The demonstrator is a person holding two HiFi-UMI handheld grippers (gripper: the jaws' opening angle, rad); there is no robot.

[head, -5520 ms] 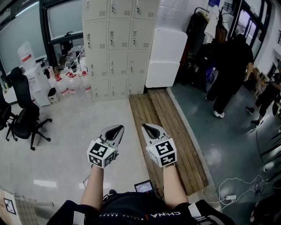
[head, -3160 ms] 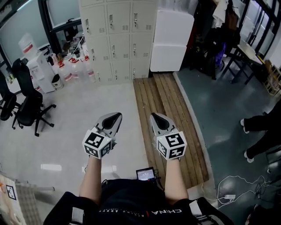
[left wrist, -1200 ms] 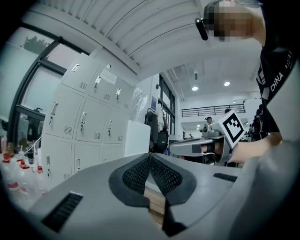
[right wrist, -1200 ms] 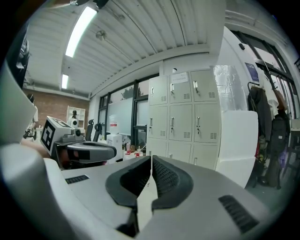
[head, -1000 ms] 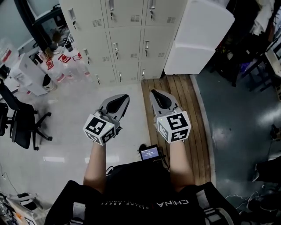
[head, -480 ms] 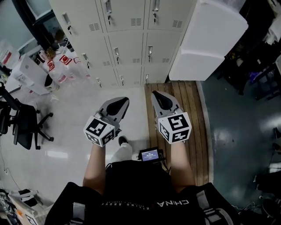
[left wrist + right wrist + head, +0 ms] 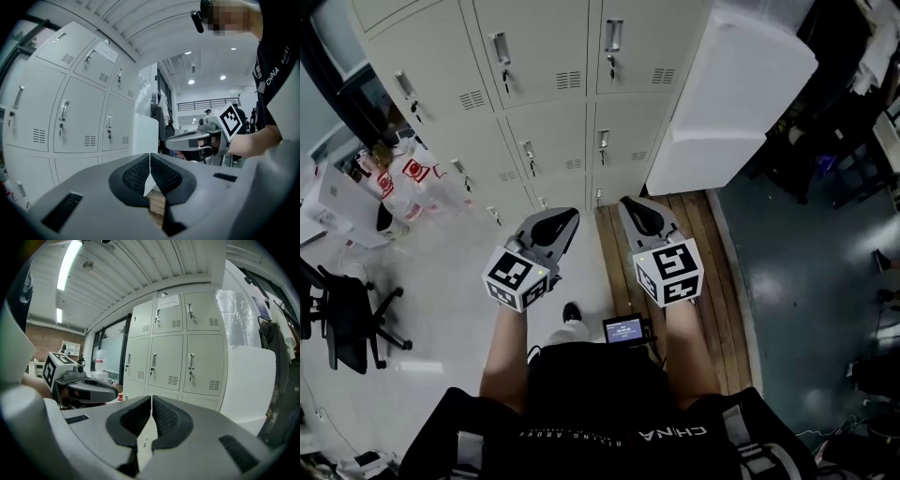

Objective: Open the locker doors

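Observation:
A bank of cream metal lockers (image 7: 544, 103) fills the top of the head view. Every door I see is shut, each with a steel handle (image 7: 613, 36) and a small vent. My left gripper (image 7: 570, 216) and right gripper (image 7: 628, 203) are held side by side, well short of the lockers and pointing at the lowest rows. Both are shut with nothing between the jaws. In the left gripper view the shut gripper (image 7: 149, 161) faces the lockers (image 7: 70, 122). The right gripper (image 7: 151, 406) also faces the locker doors (image 7: 187, 357).
A big white block (image 7: 731, 94) leans against the lockers' right side. Wooden planks (image 7: 712, 253) run along the floor under my right arm. Bottles with red labels (image 7: 403, 173) and a black office chair (image 7: 342, 319) stand on the left. A small screen (image 7: 625, 329) hangs at my waist.
The person has walked up to the lockers, which now sit much nearer and larger. Both grippers kept their side-by-side pose and stayed shut.

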